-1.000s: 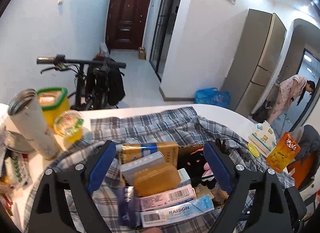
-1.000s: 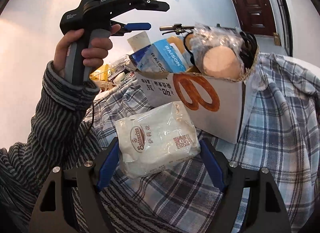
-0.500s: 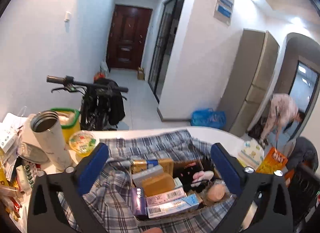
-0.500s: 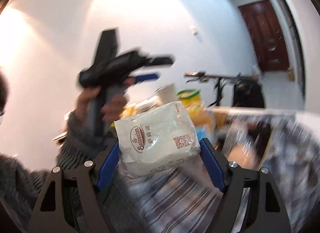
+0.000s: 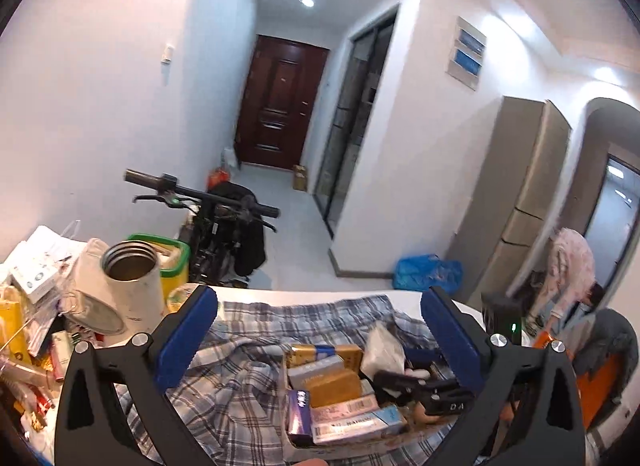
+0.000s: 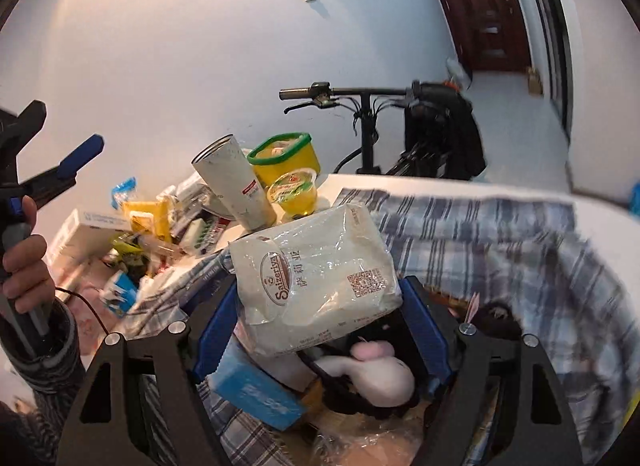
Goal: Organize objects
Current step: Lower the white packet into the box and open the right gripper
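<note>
Table under plaid cloth; bicycle behind.

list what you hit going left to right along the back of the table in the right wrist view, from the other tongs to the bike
left tongs → white steel tumbler → yellow tub with green rim → bike handlebar
</note>
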Tool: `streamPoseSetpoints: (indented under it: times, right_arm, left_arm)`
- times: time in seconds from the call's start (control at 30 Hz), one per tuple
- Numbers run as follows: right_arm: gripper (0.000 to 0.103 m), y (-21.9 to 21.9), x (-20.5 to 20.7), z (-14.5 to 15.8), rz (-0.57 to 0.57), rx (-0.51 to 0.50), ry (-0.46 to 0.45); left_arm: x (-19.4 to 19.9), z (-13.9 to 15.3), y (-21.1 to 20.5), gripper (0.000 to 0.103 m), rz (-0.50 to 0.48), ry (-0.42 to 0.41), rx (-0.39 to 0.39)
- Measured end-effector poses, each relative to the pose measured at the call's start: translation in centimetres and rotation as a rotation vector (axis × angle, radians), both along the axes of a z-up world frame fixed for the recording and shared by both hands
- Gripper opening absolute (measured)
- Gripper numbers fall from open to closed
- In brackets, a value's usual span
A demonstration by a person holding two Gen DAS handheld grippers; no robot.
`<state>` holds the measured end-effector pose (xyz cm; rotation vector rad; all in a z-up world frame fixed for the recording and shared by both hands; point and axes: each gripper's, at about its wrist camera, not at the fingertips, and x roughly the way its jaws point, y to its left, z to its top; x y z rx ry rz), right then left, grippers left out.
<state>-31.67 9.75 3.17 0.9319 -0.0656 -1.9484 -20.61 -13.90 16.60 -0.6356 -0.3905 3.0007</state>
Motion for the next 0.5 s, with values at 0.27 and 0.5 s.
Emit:
streamPoseSetpoints:
  times: [0.27, 0.5]
  right_arm:
    - [0.102, 1.1, 1.0, 1.4, -0.012, -0.012, 0.016]
    - [0.102, 2.7, 2.9, 3.2, -0.069, -0.041, 0.115]
  left_arm:
    - [-0.8, -0.5, 0.3, 0.103, -0.04, -0.031, 0.061]
    - [-0.4, -0.1, 2.0, 0.103, -0.067, -0.011, 0.014]
